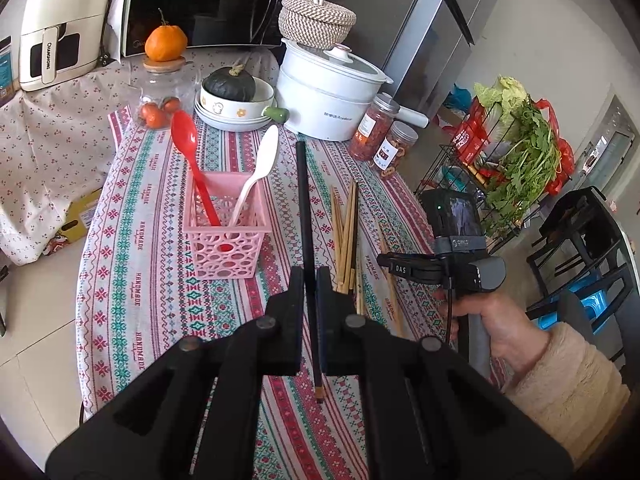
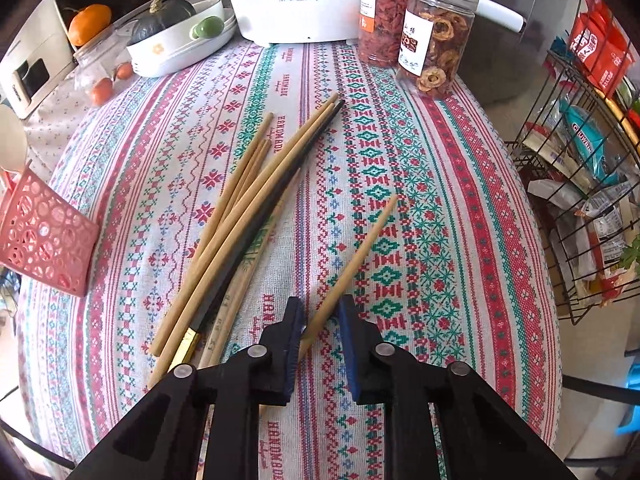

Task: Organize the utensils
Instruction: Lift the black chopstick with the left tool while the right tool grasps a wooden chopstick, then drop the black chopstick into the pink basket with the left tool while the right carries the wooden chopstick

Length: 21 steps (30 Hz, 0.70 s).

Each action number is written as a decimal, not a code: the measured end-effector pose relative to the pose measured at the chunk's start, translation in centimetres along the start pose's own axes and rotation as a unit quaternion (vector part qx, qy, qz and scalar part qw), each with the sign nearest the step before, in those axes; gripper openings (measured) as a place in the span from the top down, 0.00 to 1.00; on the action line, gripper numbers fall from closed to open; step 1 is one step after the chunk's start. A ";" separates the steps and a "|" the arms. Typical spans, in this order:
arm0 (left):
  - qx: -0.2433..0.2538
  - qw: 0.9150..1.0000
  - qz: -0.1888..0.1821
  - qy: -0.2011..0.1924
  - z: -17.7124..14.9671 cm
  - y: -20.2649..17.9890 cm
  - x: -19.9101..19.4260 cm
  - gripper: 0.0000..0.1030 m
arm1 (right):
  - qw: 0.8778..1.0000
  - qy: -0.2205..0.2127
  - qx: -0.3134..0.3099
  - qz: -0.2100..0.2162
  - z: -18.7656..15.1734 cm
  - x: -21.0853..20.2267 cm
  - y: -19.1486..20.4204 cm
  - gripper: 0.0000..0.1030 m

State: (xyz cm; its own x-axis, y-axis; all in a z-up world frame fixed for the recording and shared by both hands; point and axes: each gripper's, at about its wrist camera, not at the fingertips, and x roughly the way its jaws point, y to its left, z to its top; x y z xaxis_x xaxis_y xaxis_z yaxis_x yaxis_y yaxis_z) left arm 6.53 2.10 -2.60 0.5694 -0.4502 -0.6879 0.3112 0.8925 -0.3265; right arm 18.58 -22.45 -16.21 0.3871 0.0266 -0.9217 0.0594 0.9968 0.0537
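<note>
My left gripper (image 1: 311, 276) is shut on a black chopstick (image 1: 305, 216) and holds it above the patterned tablecloth, pointing away. A pink basket (image 1: 226, 226) stands just left of it, with a red spoon (image 1: 188, 148) and a white spoon (image 1: 262, 162) in it. My right gripper (image 2: 320, 306) is open around a lone wooden chopstick (image 2: 360, 252) that lies on the cloth between its fingers. A pile of wooden chopsticks (image 2: 240, 208) with one black chopstick (image 2: 276, 208) lies to its left. The pile (image 1: 348, 232) also shows in the left wrist view. The basket's corner (image 2: 44, 236) is at the far left.
A white electric pot (image 1: 328, 92), stacked bowls with a squash (image 1: 234, 100), a glass jar with an orange (image 1: 164, 80) and two snack jars (image 2: 436, 36) stand at the table's far end. A wire rack of groceries (image 2: 580, 184) stands off the right edge.
</note>
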 end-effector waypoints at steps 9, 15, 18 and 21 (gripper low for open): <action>0.004 1.000 0.012 -0.020 0.0 0.3 -1.1 0.94 | 0.995 -0.041 0.034 0.086 -0.9 -3.7 -0.7 0.94; 0.008 0.998 0.009 -0.056 0.5 0.0 -3.1 0.94 | 0.987 -0.107 0.030 0.117 -1.9 -8.7 -0.2 0.94; 0.007 0.997 0.007 -0.075 0.8 -0.1 -4.0 0.94 | 0.980 -0.142 0.004 0.136 -2.4 -11.3 0.9 0.94; -0.002 0.995 0.002 -0.095 1.3 0.2 -5.0 0.94 | 0.973 -0.177 -0.018 0.147 -3.3 -13.9 1.5 0.94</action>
State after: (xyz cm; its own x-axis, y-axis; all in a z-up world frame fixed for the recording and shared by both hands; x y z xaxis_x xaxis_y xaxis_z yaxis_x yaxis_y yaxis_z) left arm 4.72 4.54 1.62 0.7044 -0.4439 -0.5539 0.3059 0.8940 -0.3274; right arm 10.27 -21.07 -4.59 0.6758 0.2889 -0.6781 -0.1318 0.9525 0.2744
